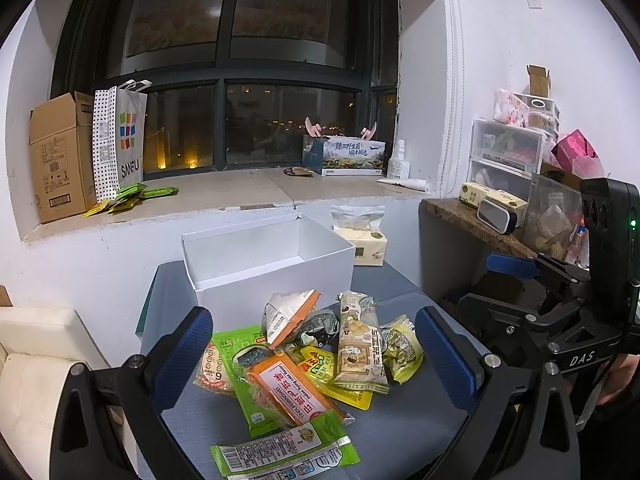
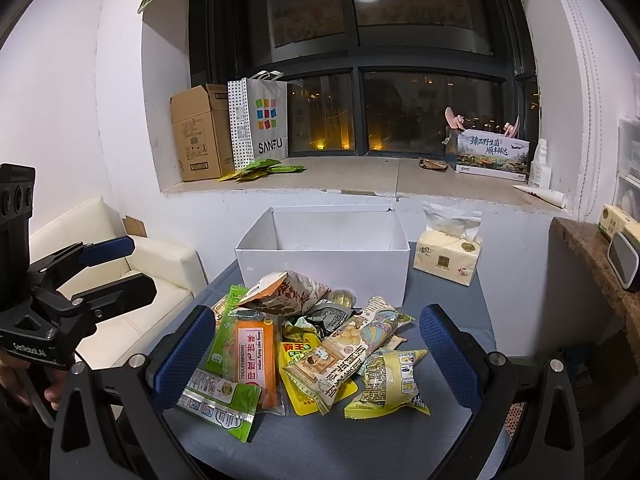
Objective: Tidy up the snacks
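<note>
left tongs point(image 1: 314, 360) spread, empty | right tongs point(image 2: 316, 354) spread, empty | snack pile point(image 2: 308, 340) overlapping, lower packets part-hidden

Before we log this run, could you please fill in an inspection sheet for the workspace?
Surface: grey table, mostly covered.
Job's things: snack pile loose in front of the empty white box.
Clutter: tissue pack beside the box.
Grippers: left claw and right claw open above the pile, holding nothing.
Cables: nothing seen.
Surroundings: windowsill with cardboard box, SANFU bag; white sofa.
</note>
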`<state>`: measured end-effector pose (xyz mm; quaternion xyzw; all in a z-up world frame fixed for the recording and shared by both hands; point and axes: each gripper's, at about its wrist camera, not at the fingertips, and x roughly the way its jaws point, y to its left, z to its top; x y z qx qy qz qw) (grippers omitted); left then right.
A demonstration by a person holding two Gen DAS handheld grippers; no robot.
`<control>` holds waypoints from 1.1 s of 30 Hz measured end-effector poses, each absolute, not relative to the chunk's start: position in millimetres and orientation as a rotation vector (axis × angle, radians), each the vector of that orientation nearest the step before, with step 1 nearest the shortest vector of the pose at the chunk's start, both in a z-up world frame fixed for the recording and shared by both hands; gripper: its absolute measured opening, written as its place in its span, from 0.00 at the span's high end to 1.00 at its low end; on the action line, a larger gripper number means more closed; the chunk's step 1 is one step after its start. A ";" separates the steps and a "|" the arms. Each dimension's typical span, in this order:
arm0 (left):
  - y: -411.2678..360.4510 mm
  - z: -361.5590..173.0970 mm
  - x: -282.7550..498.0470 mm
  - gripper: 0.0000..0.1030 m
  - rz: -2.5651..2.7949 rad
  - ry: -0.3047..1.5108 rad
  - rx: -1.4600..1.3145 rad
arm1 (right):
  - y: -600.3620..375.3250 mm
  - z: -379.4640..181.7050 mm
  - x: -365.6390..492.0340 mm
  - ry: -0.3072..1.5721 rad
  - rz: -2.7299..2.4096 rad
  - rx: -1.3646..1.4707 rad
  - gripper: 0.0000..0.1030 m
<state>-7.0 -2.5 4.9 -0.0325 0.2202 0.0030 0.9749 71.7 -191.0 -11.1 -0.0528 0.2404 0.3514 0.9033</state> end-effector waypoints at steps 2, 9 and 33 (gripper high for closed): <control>-1.6 3.9 -7.6 0.00 0.006 0.444 -0.069 | -191.2 -11.1 71.5 0.496 0.728 -0.110 0.00; 0.1 2.4 -7.6 0.00 0.005 0.445 -0.072 | -191.1 -11.1 71.2 0.496 0.727 -0.110 0.00; 2.5 2.6 -6.2 0.00 0.009 0.451 -0.075 | -190.3 -10.8 69.8 0.495 0.738 -0.118 0.00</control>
